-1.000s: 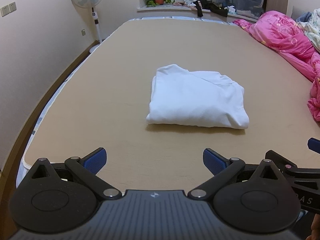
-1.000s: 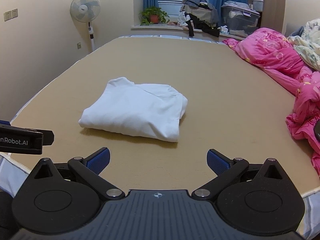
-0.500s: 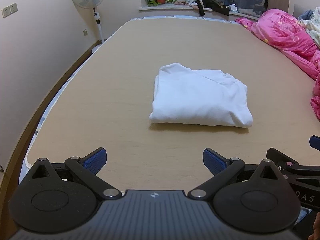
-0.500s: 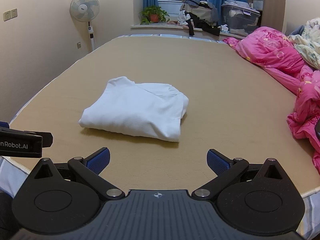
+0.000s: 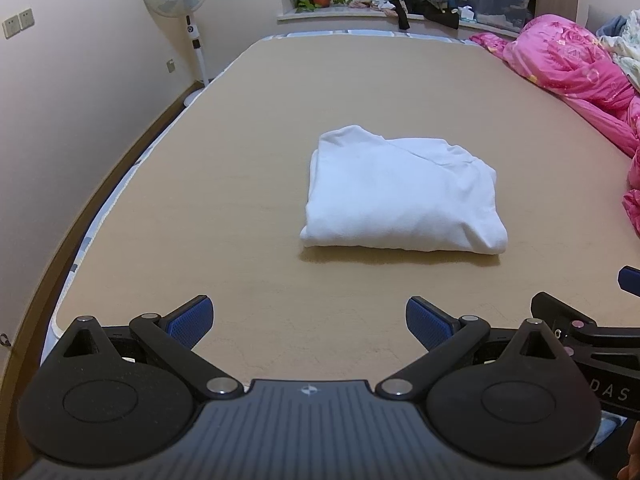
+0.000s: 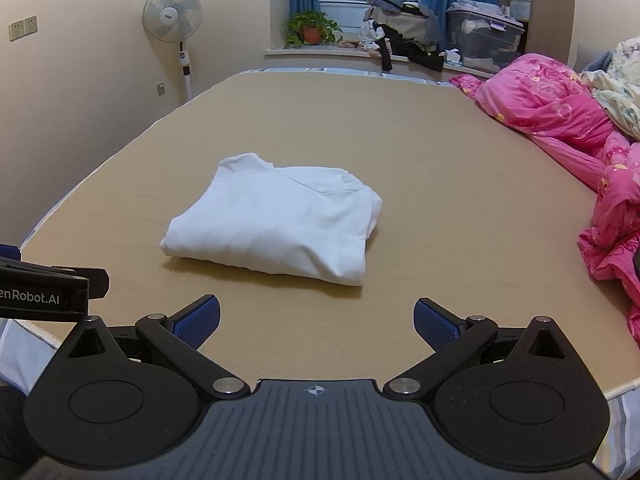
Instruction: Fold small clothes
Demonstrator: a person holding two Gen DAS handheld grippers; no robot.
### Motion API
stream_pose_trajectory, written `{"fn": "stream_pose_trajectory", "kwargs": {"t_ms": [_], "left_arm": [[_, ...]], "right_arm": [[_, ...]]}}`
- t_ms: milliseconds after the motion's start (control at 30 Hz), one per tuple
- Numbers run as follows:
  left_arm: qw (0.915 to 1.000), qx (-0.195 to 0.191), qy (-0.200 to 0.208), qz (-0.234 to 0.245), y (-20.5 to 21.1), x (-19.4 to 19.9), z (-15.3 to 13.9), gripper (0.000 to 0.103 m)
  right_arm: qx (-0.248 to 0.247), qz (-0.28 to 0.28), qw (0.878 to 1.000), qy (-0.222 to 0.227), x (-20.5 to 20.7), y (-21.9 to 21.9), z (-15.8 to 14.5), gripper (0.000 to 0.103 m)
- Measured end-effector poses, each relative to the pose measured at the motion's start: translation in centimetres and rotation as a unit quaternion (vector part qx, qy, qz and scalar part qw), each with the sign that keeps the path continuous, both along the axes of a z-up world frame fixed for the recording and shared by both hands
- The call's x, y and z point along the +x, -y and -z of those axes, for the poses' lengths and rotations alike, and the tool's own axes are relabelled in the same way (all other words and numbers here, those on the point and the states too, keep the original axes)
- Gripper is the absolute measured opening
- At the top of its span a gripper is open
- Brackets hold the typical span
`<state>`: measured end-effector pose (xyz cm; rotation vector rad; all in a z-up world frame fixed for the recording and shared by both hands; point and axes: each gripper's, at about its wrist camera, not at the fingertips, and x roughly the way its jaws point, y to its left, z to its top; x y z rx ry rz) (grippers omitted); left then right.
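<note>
While folded white garment lies mid-bed, bare mattress all round; both grippers' fingers spread, empty

soft white cloth garment, matt bed surface

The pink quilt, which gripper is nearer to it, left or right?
Right. The right gripper sits beside the pink quilt at the bed's right edge; the left gripper is farther left, with the folded white shirt ahead of it.
</note>
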<state>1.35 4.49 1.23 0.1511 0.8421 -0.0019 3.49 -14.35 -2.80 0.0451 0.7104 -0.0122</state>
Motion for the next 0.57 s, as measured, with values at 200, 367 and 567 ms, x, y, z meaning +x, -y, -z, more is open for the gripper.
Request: {"fn": "stream_pose_trajectory", "kwargs": {"t_ms": [200, 367, 567], "left_arm": [[1.0000, -0.006, -0.002, 0.003, -0.02, 0.03, 0.02, 0.103], [1.0000, -0.006, 0.001, 0.003, -0.08, 0.03, -0.10, 0.102], [1.0000, 0.000, -0.003, 0.006, 0.27, 0.00, 0.09, 0.102]], "right_arm": [[0.001, -0.005, 1.000, 0.001, 0.07, -0.09, 0.01, 0.102], [0.002, -0.009, 1.000, 0.000, 0.13, -0.31, 0.00, 0.102], [0.008, -0.009, 1.000, -0.004, 0.39, -0.29, 0.20, 0.102]]}}
